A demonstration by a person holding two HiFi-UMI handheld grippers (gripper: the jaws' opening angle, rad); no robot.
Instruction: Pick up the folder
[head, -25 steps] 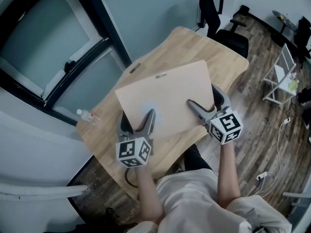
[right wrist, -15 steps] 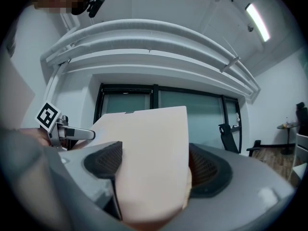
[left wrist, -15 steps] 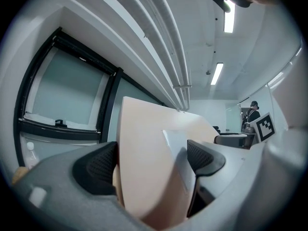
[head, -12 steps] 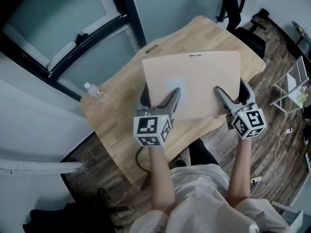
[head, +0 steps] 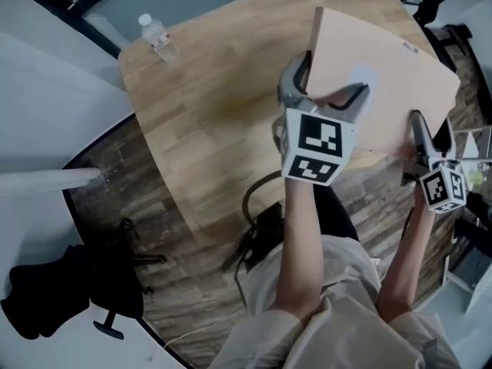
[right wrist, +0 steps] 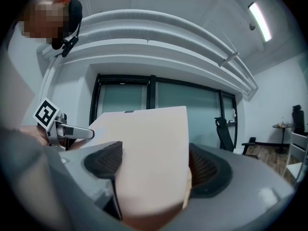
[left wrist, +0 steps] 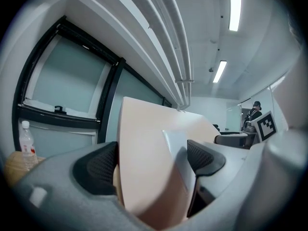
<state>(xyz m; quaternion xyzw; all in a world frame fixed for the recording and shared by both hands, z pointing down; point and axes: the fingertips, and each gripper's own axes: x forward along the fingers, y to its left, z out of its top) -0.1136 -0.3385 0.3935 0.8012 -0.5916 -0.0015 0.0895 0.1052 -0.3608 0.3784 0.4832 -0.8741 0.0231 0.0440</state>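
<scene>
Head view: folder [head: 388, 91], earlier flat on table [head: 215, 91], now raised upright.

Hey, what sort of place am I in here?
Probably an office or meeting room: a wooden table, black-framed glass partitions, an office chair and ceiling strip lights.

Folder [head: 384, 68] over table [head: 207, 121] right side; left tongs [head: 328, 79] on near-left edge, right tongs [head: 429, 129] near-right; bottle [head: 158, 38] far-left corner.
</scene>
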